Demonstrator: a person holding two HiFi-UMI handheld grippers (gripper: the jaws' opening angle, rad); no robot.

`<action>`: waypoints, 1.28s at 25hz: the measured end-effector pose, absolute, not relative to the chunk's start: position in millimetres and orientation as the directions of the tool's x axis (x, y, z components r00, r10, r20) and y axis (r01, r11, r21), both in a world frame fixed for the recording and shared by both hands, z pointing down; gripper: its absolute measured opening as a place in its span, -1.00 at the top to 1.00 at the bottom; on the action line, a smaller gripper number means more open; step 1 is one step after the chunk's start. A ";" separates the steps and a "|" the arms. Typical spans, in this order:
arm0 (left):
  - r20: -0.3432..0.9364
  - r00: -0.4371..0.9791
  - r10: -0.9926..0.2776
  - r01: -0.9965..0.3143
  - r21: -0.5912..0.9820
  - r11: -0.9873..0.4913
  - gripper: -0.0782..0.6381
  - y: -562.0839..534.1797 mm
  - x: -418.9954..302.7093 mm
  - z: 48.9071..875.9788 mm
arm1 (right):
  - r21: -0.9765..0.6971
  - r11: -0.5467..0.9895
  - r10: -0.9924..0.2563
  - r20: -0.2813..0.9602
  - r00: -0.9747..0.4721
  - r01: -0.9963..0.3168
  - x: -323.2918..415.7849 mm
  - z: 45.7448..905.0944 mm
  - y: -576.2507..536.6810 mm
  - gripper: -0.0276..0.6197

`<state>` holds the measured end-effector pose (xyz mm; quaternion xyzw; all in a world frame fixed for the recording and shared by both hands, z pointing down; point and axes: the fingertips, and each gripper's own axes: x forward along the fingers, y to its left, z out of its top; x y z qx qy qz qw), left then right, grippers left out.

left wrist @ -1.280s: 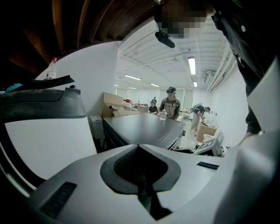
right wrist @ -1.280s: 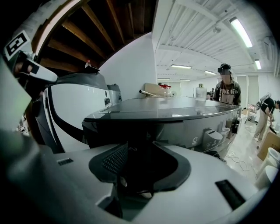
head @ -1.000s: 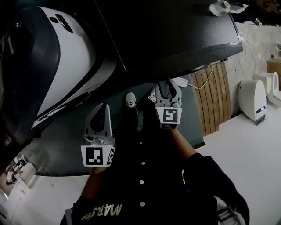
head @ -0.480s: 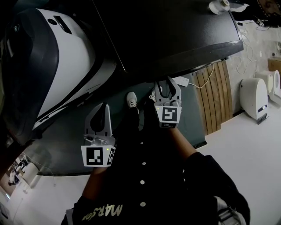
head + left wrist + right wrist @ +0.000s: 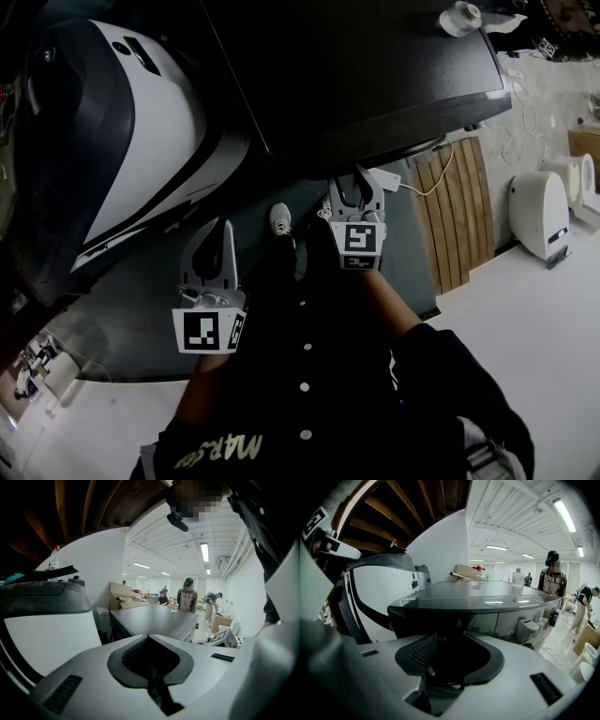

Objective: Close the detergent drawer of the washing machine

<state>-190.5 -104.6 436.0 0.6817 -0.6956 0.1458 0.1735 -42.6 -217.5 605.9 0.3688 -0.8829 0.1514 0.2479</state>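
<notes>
Seen from above, a person in a dark buttoned shirt, with the pale letters "MARS" readable upside down near the hem, holds two grippers out over a dark green floor mat. The left gripper has its jaws together with nothing between them, and its marker cube shows a black-and-white square pattern. The right gripper, farther out, has its jaws apart and holds nothing; its marker cube carries a similar pattern. The white washing machine, with a broad dark curved front, stands at the far left, apart from both grippers. Small dark panels sit on its white face, and which part is the detergent drawer cannot be told. Just beyond the right gripper's tips runs the near edge of a dark cabinet with a glossy worktop. In the right gripper view the white letters "ea" show on its front, with the rest of the word hidden behind a jaw. A white roll rests at the worktop's far right corner. A narrow dark gap separates the cabinet from the washing machine. To the right lie a wooden slatted panel, a white cable and, on open pale floor, a white appliance. A white shoe shows between the grippers.
</notes>
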 end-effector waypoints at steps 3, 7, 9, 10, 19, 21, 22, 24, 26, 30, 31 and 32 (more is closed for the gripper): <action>0.417 -0.012 -0.909 -0.999 0.029 0.026 0.77 -106.9 -193.7 428.8 | -0.086 0.692 -0.566 0.552 -0.612 -0.717 -40.7 597.4 -219.2 0.35; 0.382 -0.001 -0.924 -1.000 0.023 0.011 0.77 -112.3 -197.8 418.8 | -0.122 0.673 -0.594 0.498 -0.632 -0.729 -30.6 574.8 -228.1 0.35; 0.360 0.010 -0.933 -1.000 0.023 -0.002 0.77 -116.2 -198.6 413.3 | -0.149 0.658 -0.611 0.467 -0.640 -0.738 -25.8 558.3 -233.4 0.43; 0.348 0.017 -0.937 -1.000 0.023 -0.010 0.77 -118.4 -198.5 410.1 | -0.145 0.657 -0.620 0.454 -0.640 -0.740 -23.1 549.4 -235.4 0.48; 0.283 0.072 -0.956 -0.997 0.056 -0.059 0.77 -138.9 -195.5 390.2 | -0.152 0.711 -0.626 0.310 -0.716 -0.687 -6.0 464.7 -240.3 0.76; 0.269 0.083 -0.960 -0.996 0.053 -0.071 0.77 -143.3 -194.3 386.0 | -0.145 0.721 -0.630 0.272 -0.727 -0.678 -1.4 444.7 -241.1 0.79; 0.260 0.089 -0.961 -0.996 0.051 -0.079 0.77 -145.3 -193.4 383.8 | -0.142 0.723 -0.632 0.258 -0.731 -0.676 1.4 435.3 -241.2 0.80; 0.243 0.103 -0.964 -0.994 0.050 -0.094 0.77 -149.6 -191.3 379.6 | -0.142 0.724 -0.639 0.232 -0.734 -0.675 8.1 417.7 -241.8 0.81; 0.225 0.117 -0.967 -0.993 0.045 -0.109 0.77 -154.2 -188.8 374.9 | -0.135 0.719 -0.652 0.210 -0.729 -0.682 16.5 402.0 -243.3 0.82; 0.198 0.148 -0.969 -0.989 0.056 -0.139 0.77 -164.8 -182.3 363.5 | -0.123 0.693 -0.689 0.178 -0.703 -0.710 39.1 373.7 -248.2 0.82; 0.197 0.157 -0.968 -0.987 0.068 -0.146 0.77 -167.9 -180.4 361.2 | -0.119 0.685 -0.699 0.171 -0.694 -0.719 45.4 367.1 -249.8 0.82; 0.196 0.165 -0.967 -0.985 0.079 -0.152 0.77 -170.6 -178.6 358.9 | -0.115 0.676 -0.710 0.164 -0.685 -0.728 51.3 360.7 -251.0 0.82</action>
